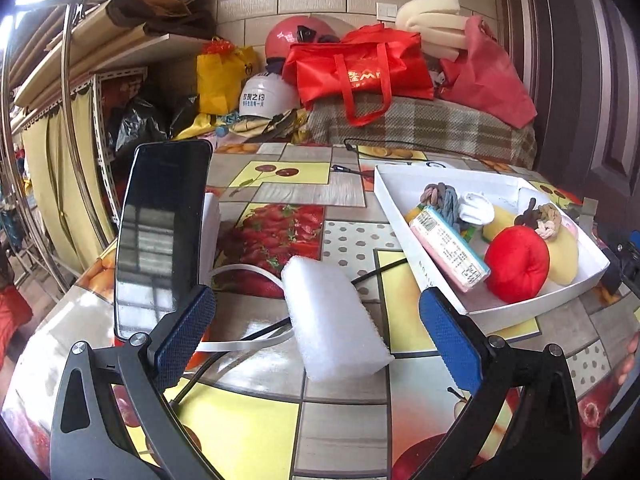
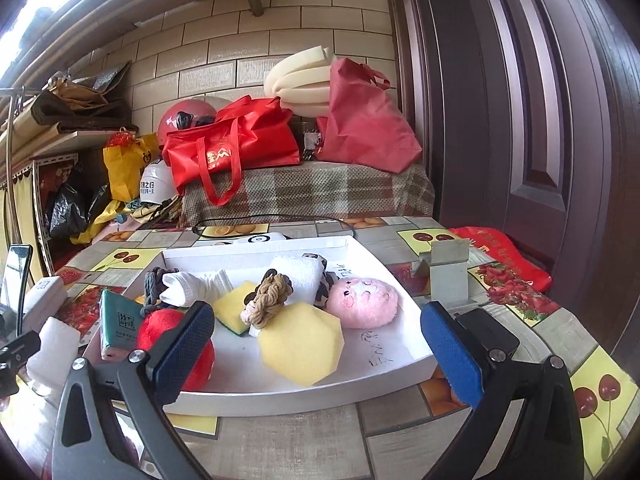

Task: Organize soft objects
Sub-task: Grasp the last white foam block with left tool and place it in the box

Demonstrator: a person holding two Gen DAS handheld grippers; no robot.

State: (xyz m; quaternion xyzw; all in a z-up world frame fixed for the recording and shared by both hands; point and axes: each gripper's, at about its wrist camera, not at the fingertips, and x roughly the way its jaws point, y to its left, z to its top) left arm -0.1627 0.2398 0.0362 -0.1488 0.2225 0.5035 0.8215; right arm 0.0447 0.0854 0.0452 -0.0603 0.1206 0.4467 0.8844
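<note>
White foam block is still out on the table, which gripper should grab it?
Left. The white foam block lies between the open left gripper fingers, outside the white tray. The right gripper faces the tray instead.

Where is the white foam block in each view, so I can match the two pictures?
Left wrist: the foam block lies on the table at centre, between the open left gripper's fingers, outside the white tray.
Right wrist: the foam block sits at the far left edge, left of the tray.
Shared landmark: the red plush in the tray.
</note>
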